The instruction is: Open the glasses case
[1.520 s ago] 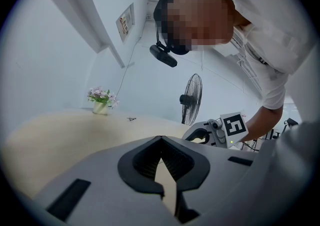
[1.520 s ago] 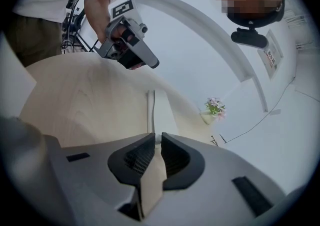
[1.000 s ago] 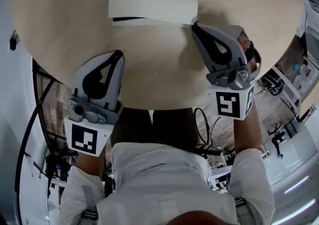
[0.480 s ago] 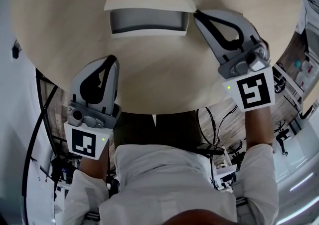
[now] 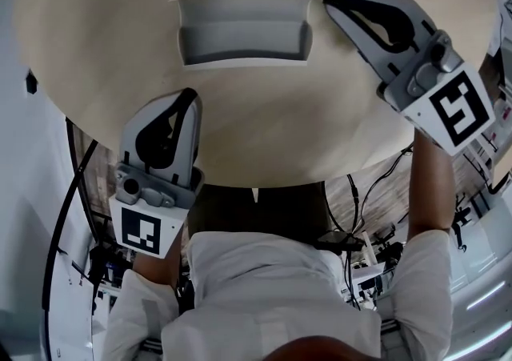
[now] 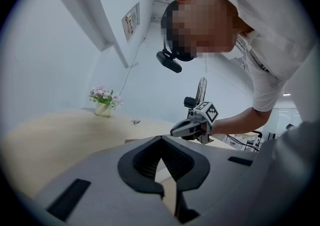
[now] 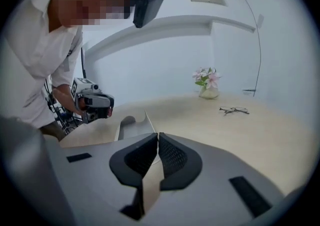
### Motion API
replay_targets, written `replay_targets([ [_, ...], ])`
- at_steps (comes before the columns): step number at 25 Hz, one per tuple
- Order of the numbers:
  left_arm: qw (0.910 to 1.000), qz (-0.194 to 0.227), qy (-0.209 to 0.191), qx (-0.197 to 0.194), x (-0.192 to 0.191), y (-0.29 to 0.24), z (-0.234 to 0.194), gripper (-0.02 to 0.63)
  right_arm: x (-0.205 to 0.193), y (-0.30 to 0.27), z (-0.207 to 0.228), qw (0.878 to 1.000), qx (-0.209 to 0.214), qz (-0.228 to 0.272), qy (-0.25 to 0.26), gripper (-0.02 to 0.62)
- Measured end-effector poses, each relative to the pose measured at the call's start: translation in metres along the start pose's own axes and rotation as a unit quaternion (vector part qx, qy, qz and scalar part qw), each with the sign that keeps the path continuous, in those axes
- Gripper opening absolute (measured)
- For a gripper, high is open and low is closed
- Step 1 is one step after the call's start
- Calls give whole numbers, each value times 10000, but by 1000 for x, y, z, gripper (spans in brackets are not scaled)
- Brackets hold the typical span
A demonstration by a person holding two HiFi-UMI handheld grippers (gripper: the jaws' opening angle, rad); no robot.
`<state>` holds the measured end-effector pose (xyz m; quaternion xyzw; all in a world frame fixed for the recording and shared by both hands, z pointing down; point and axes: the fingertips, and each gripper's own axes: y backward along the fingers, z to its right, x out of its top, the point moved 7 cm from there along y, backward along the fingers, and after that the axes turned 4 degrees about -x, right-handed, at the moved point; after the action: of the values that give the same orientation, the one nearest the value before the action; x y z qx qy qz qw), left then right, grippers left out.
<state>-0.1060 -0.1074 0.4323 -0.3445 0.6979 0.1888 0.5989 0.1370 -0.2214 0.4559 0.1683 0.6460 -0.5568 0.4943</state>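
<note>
**Right gripper** (image 7: 156,135): the jaws are drawn together to a hairline gap. Their tips pinch the thin right-hand corner of the lid (image 5: 240,4) of the glasses case (image 5: 240,41).

**Glasses case:** it lies open just beyond and to the left of the right gripper's tips. The lid is raised along the side farther from the person. The grey-lined tray faces up and rests flat on the pale round table (image 5: 264,123).

**Farther ahead of the right gripper:**
- A pair of glasses (image 7: 233,110) lies on the tabletop, ahead and to the right, well apart from the case.
- A small vase of pink flowers (image 7: 208,89) stands on the table beyond the glasses and slightly to their left, before a white wall.

**Left gripper** (image 6: 160,139): the jaws meet tip to tip and hold nothing. The gripper is over the near edge of the table. Whether it touches the surface cannot be told.

**Ahead of the left gripper:**
- The case lies ahead of its tips and a little to the right, well apart from them.
- The right gripper is seen in the left gripper view across the table, ahead and to the right.
- The same vase stands far ahead on its left.

**Behind both grippers:** the person's white shirt (image 5: 264,287).
</note>
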Motion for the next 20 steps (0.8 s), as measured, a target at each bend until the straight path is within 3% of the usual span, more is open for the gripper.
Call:
replay_targets([
  [4, 9999, 87, -54, -95, -7, 1, 0, 14, -2, -10, 7, 9992, 289, 190, -186, 29],
  [11, 9999, 109, -23, 80, -13, 11, 14, 12, -7, -11, -4, 9977, 197, 451, -473, 31],
  [16, 9996, 186, -108, 177, -3, 14, 35, 14, -7, 27, -9, 9961, 28, 695, -549, 31],
  [20, 9988, 380, -84, 311, 25, 11, 60, 14, 9, 83, -34, 9891, -123, 1377, -508, 29],
])
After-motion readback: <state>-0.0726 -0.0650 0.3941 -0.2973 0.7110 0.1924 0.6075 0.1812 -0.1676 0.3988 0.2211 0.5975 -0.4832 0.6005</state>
